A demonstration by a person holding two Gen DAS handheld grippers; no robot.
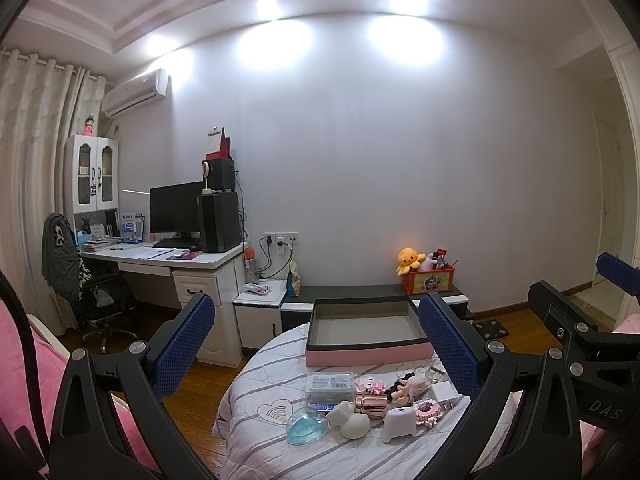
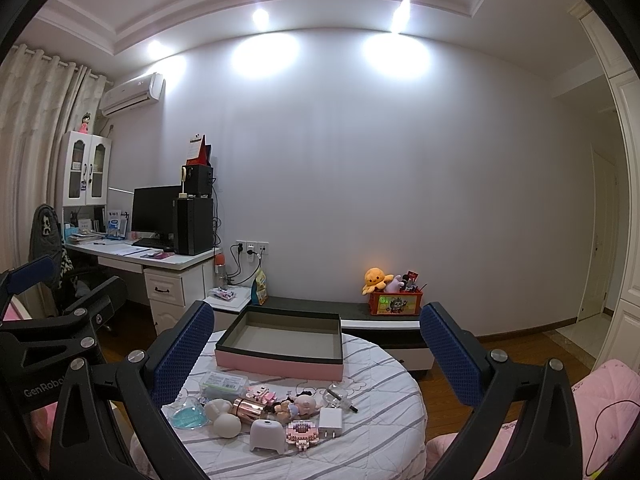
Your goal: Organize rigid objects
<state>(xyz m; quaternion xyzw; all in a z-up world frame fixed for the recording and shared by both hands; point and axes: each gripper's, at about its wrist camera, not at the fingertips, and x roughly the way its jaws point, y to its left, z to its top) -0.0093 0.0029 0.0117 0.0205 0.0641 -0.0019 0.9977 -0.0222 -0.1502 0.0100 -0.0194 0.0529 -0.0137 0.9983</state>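
A pink box (image 1: 368, 354) with a dark open inside stands empty at the far side of a round table with a striped cloth (image 1: 256, 396); it also shows in the right wrist view (image 2: 280, 364). In front of it lie several small items: a clear plastic case (image 1: 330, 386), a blue heart-shaped dish (image 1: 306, 426), a white figurine (image 1: 350, 420), a rose-gold tube (image 1: 370, 402), a white stool-shaped object (image 1: 398, 422), a white charger (image 2: 331, 420) and a pink block toy (image 2: 303, 434). My left gripper (image 1: 320, 344) and right gripper (image 2: 318, 352) are open and empty, above the table's near side.
A desk (image 1: 168, 258) with a monitor and computer tower stands at the left, an office chair (image 1: 80, 280) before it. A low dark bench (image 1: 360, 292) along the wall carries a red toy box (image 1: 430, 280). Pink bedding (image 2: 592, 412) lies at the right.
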